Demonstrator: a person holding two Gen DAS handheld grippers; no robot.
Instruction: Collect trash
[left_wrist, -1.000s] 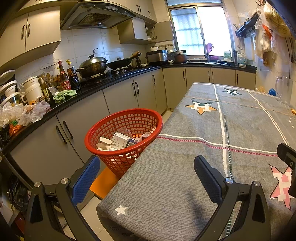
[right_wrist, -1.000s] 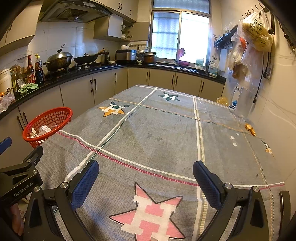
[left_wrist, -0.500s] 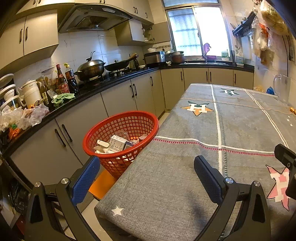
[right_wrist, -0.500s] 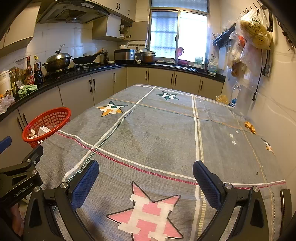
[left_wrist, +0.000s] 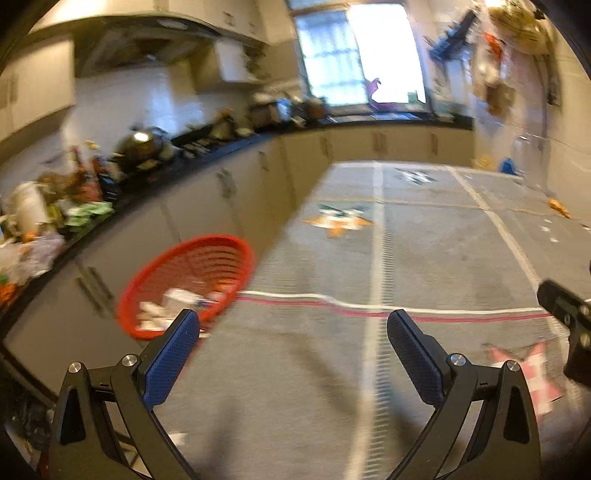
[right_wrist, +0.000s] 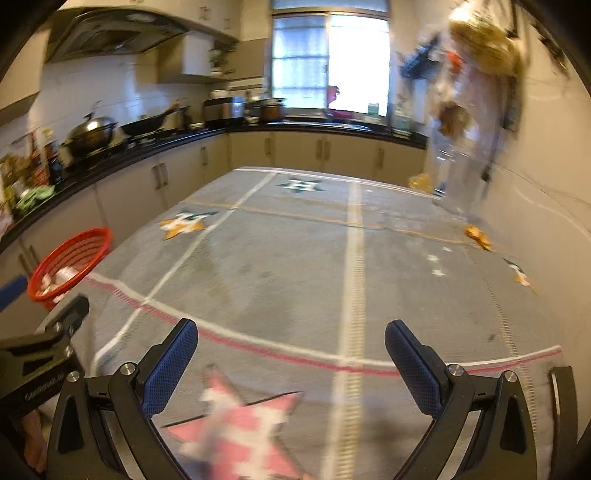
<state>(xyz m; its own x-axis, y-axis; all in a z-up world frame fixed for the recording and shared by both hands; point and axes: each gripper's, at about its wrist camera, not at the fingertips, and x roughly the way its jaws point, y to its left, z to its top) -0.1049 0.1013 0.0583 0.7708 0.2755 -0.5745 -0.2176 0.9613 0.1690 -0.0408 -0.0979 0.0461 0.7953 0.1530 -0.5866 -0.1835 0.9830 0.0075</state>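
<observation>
Both views are motion-blurred. The left hand-held gripper (left_wrist: 293, 354) hovers over the near part of the tabletop (left_wrist: 424, 251) with its blue-padded jaws spread wide and nothing between them. The right hand-held gripper (right_wrist: 291, 354) is likewise spread wide and empty, above a pink-and-white star (right_wrist: 243, 424) printed on the grey cloth. The red basket (left_wrist: 192, 280) sits off the tabletop's left edge, at about 10 o'clock from the left hand-held gripper; it holds collected trash (left_wrist: 173, 302), pale cartons and paper scraps whose details are too blurred to read. In the right wrist view the same basket appears at 9 o'clock, just beyond the tip of the left hand-held gripper. On the cloth, an orange scrap (right_wrist: 478, 236) lies near the wall at about 2 o'clock from the right hand-held gripper, and a yellowish crumpled item (right_wrist: 421, 181) lies farther back at 1 o'clock, beside a clear pitcher (right_wrist: 461, 177). The rest of the cloth shows only printed stars and stripes. A black counter (right_wrist: 147, 144) with a wok and bottles runs along the left side.
</observation>
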